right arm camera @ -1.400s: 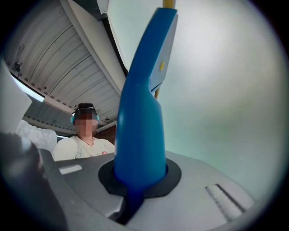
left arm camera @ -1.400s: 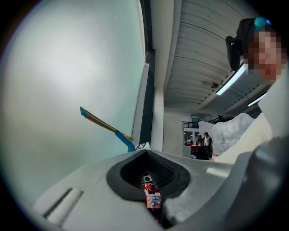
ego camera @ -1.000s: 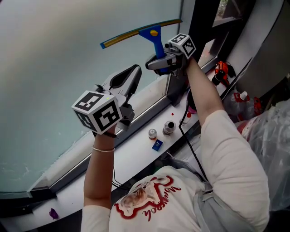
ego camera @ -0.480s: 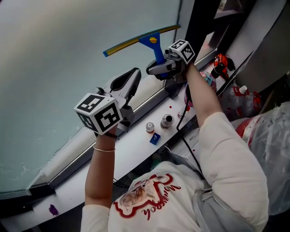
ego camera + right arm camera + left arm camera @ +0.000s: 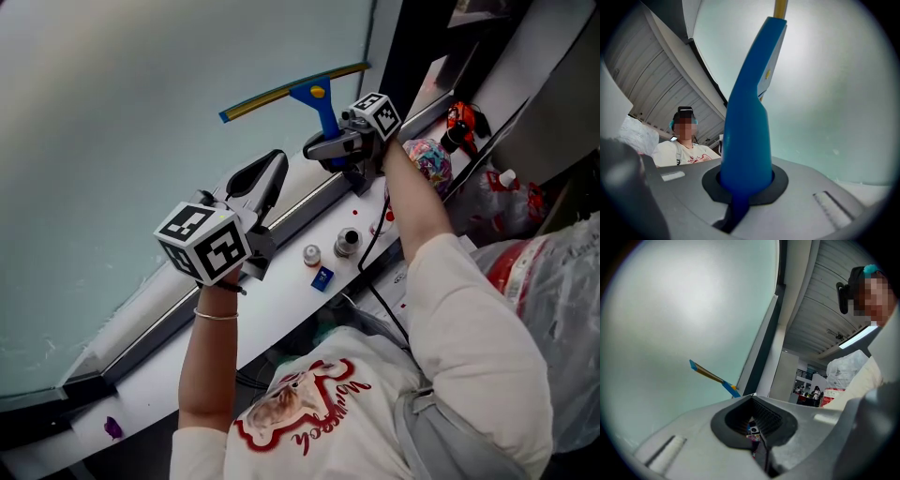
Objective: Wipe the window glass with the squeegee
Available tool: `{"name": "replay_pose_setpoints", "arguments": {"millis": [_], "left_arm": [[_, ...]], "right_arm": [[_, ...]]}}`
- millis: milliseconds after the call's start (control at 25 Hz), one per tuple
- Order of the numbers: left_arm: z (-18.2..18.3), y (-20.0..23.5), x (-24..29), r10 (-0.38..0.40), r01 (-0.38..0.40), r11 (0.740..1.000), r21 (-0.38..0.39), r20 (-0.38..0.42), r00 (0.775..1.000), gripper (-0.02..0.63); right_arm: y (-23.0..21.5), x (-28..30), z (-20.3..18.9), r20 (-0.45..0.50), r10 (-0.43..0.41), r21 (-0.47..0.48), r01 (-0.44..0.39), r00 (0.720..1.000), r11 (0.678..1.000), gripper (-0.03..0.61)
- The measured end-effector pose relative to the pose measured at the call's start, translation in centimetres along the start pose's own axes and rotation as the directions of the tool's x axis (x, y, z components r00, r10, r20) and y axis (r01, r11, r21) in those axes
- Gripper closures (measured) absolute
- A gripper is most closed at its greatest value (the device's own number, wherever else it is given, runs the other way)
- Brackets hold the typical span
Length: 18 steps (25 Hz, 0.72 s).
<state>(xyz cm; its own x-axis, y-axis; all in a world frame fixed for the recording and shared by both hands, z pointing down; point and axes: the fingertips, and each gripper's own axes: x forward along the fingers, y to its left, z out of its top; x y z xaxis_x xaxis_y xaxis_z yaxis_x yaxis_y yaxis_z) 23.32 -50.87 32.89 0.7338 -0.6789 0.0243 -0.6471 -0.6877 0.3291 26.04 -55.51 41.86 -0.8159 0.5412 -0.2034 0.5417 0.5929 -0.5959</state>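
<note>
Squeegee is clamped by its blue handle in the right tongs. Its blade sits tilted across the window glass, near the pane's right edge and just above the sill. Can't swear the rubber actually touches the glass, but it looks right up against it. The left tongs are pressed together with nothing in them. They're held up in front of the glass, lower and left of the squeegee, well apart from it. Two small round pots stand near the sill's front edge, with a little blue thing just beside them.
</note>
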Motion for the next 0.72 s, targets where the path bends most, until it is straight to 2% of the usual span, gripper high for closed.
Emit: {"name": "replay_pose_setpoints", "arguments": {"millis": [720], "left_arm": [[-5.0,2.0,1.1,0.014,-0.022,0.996,-0.087,-0.088,0.996,0.612]], "right_arm": [[-3.7,-1.8,-5.0,-0.012,-0.01,0.061,0.011,1.0,0.998,0.551]]}}
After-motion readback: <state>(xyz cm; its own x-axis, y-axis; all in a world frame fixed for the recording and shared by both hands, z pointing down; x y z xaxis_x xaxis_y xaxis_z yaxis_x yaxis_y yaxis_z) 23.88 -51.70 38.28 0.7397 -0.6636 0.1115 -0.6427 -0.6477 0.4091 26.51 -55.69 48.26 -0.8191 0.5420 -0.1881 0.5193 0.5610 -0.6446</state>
